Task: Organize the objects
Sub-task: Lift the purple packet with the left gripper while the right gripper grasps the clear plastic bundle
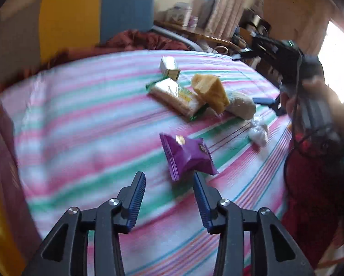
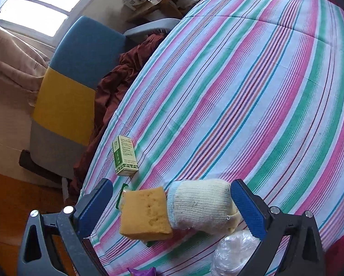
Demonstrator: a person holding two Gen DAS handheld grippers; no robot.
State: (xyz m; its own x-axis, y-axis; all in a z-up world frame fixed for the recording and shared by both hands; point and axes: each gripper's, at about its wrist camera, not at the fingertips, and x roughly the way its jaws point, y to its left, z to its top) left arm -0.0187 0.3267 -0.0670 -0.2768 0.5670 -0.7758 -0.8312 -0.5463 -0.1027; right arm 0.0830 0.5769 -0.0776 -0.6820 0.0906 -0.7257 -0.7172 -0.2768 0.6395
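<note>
While both grippers hover over the striped bedspread [image 2: 241, 80], their tongs stand apart and grip nothing.

Seen from the left wrist, the left gripper [image 1: 169, 184] has its blue pads parted, and a purple snack packet [image 1: 187, 155] lies on the cloth just past the tips, apparently free of them, though motion blur softens that view. Beyond it sit a green-edged wafer pack [image 1: 175, 97], a yellow sponge [image 1: 211, 90], a cream knit glove [image 1: 241, 104], a small green-and-white box [image 1: 169, 67] and a crumpled clear plastic bag [image 1: 259, 131]. The right gripper [image 2: 172, 197] is spread wide, with sponge and glove lying side by side, touching, between its fingers but clear of both pads; the box rests further off, near the bedspread's edge.
</note>
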